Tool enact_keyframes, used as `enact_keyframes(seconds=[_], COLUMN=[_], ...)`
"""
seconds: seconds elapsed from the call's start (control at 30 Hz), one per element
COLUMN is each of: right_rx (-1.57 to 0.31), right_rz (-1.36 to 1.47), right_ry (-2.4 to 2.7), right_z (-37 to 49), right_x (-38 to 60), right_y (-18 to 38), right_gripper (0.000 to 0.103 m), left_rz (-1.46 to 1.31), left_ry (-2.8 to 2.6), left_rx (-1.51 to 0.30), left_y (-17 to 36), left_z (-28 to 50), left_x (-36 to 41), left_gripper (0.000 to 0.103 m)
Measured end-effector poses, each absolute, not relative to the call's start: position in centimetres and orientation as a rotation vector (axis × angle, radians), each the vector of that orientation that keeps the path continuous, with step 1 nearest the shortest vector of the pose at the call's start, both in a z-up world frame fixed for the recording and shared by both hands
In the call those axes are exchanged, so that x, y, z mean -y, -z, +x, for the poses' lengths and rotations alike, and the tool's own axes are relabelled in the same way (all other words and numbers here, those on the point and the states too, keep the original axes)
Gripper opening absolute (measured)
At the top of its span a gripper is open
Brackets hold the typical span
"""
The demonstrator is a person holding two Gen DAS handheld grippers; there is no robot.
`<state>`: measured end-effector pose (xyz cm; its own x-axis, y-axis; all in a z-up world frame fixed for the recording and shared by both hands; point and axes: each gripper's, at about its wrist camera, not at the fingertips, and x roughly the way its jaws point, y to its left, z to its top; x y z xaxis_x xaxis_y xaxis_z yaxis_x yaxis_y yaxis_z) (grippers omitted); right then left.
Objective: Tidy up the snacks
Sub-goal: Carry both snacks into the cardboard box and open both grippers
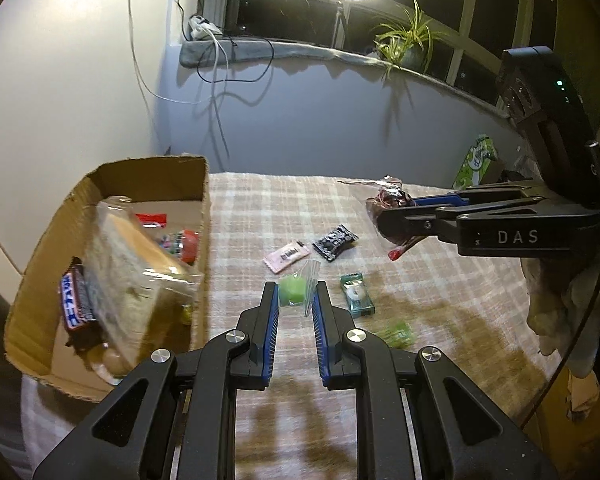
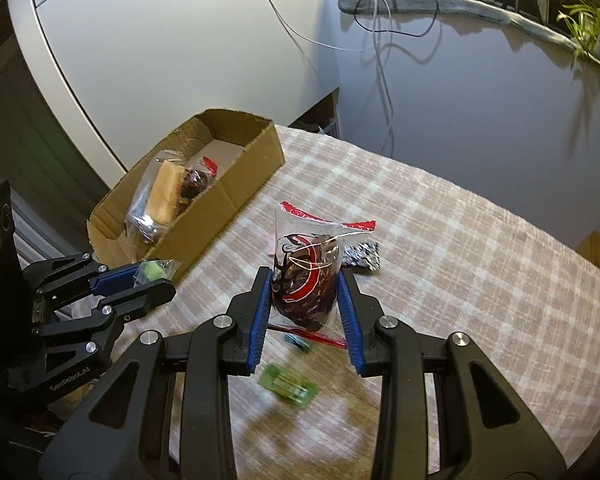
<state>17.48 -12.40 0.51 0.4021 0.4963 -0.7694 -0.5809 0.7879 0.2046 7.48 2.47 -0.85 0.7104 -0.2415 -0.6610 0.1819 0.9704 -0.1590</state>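
My left gripper (image 1: 297, 294) is shut on a small green candy in a clear wrapper (image 1: 294, 290), held above the checked tablecloth; the right wrist view shows the same candy (image 2: 151, 270) between the left gripper's fingers (image 2: 140, 282). My right gripper (image 2: 304, 292) is shut on a clear bag of dark red snacks with red print (image 2: 302, 280), lifted off the cloth; in the left wrist view that bag (image 1: 388, 200) hangs at the right gripper's tips. A cardboard box (image 1: 198, 216) at the left holds a wrapped sandwich (image 1: 140, 264), a chocolate bar (image 1: 74, 300) and other snacks.
Loose on the cloth lie a pink sachet (image 1: 287, 258), a black packet (image 1: 334, 242), a green-white packet (image 1: 356, 294) and a small green packet (image 1: 398, 332). A green carton (image 1: 474, 160) stands at the far right. The table's edge (image 2: 500, 432) runs close on the right.
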Motion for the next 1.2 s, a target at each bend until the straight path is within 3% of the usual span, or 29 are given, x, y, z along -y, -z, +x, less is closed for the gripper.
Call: enact_keyframes(seconds=[0.6, 1.2], right_rx=[-0.904, -0.927], right_rz=[-0.171, -0.195], right_ry=[-0.762, -0.844], right_z=[19.9, 23.1], right_x=[3.5, -3.8], right_y=[-2.7, -1.5], right_gripper=[0.034, 0.034], left_rz=[-0.157, -0.177], left_ry=[0.105, 0.055], left_rx=[-0.703, -0.746], left_y=[-0.6, 0.0], left_z=[8.0, 14.4], left_x=[-11.8, -16.5], left_gripper=[0.015, 0.015])
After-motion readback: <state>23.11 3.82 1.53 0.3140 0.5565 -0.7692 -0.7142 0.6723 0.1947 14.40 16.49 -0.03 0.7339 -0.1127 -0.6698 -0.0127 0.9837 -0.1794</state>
